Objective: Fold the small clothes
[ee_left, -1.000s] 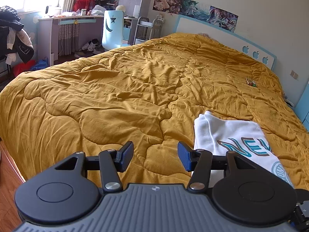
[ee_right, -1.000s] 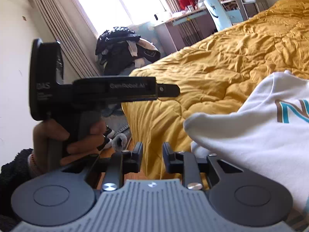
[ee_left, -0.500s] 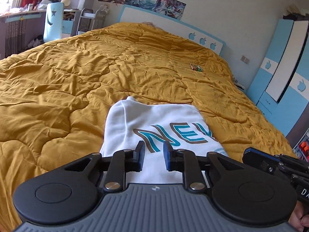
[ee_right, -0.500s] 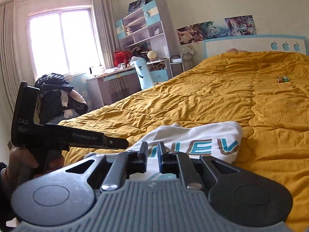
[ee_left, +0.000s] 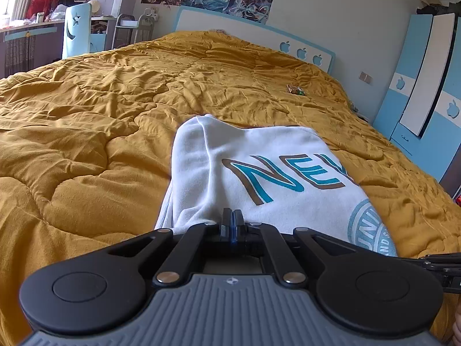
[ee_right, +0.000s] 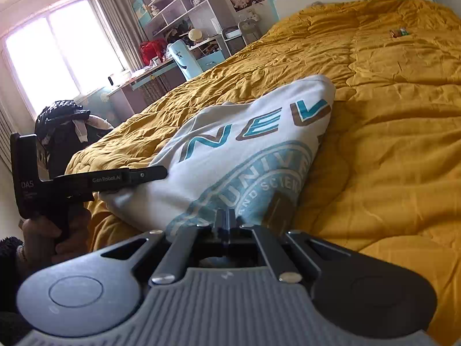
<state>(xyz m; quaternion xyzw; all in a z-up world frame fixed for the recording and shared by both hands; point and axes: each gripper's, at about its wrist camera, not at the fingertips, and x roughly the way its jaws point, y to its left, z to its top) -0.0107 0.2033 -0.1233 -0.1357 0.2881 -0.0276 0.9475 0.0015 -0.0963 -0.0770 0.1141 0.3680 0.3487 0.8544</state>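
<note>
1. Bedroom walls with posters, a window and shelves surrounded one large bed [ee_left: 121, 121], which carried a rumpled mustard quilt [ee_right: 389, 121]; a desk [ee_right: 149, 77] and a pale blue chair [ee_left: 76, 30] stood well beyond it.
2. One white sweatshirt [ee_left: 259, 173], printed with teal letters and a round teal badge, lay near the bed's near edge, apparently already folded in part.
3. Two grippers were at work. The left gripper [ee_left: 230, 216] had its jaws pressed together at the garment's near hem, apparently pinching cloth, though the cloth between the pads was hidden.
4. The right gripper [ee_right: 226, 219] likewise had its jaws fully together at the hem over the badge print; whether fabric was caught could not be told for certain. In that view the left gripper appeared side-on, touching the sweatshirt's left corner, with a person's hand [ee_right: 54, 230] around its handle.
5. One small bright object [ee_left: 295, 90], too small to identify, sat far up the quilt.
6. Risks, as a judgement: either pinch may have taken only the top layer, so lifting could open the existing fold. A shallow bite could slip. Uneven lifting by the two hands would skew the crease, and the soft quilt could drag and bunch the fabric.
</note>
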